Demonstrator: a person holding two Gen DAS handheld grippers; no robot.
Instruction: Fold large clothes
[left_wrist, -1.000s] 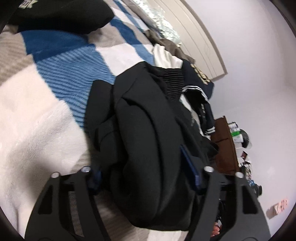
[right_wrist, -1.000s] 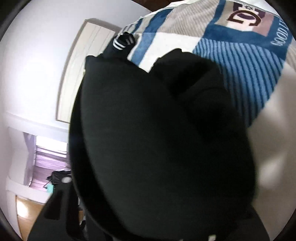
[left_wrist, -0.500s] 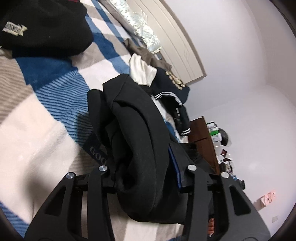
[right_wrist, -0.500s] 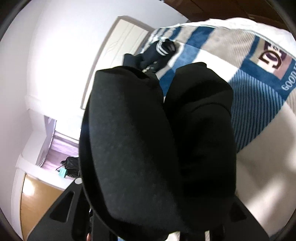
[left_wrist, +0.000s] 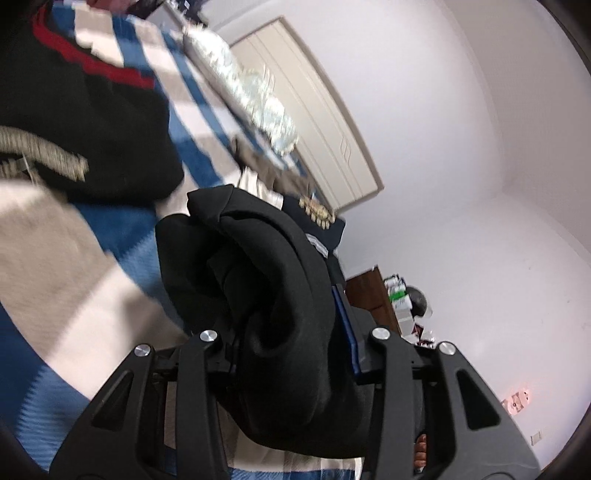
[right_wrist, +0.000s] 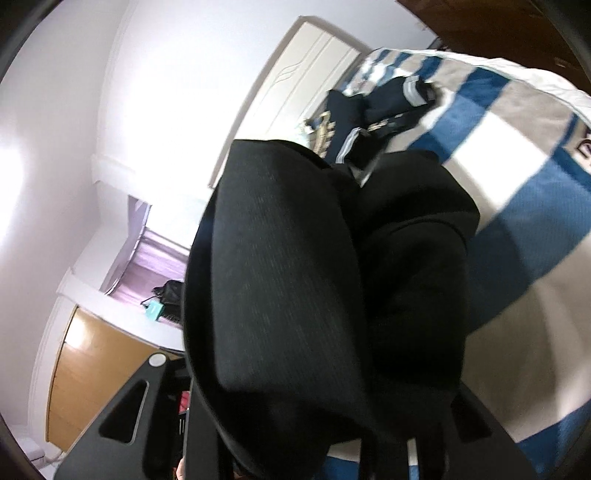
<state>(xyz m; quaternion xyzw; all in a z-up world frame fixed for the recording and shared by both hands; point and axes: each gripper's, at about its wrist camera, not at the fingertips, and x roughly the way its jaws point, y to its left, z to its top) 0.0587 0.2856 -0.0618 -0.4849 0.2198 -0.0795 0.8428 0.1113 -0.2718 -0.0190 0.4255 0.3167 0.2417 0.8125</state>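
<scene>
Left gripper (left_wrist: 291, 336): my jaws are clamped on a thick bundle of the black garment (left_wrist: 266, 295), which bulges forward and upward from between my fingers.

Right gripper (right_wrist: 317, 417): my fingers are mostly buried under the same black garment (right_wrist: 295, 295); its folds fill the space between them, and I am gripping it.

Below and ahead of both grippers: the blue, white and beige blanket (left_wrist: 74, 266), with the garment held clear above it.

Ahead and to the left of my left gripper: a black top with red stripe (left_wrist: 81, 122), lying on the blanket.

Ahead, beyond the bundle: a navy garment with white stripes (right_wrist: 384, 107) on the blanket.

Farther ahead: a cream panelled door (left_wrist: 317, 122).
</scene>
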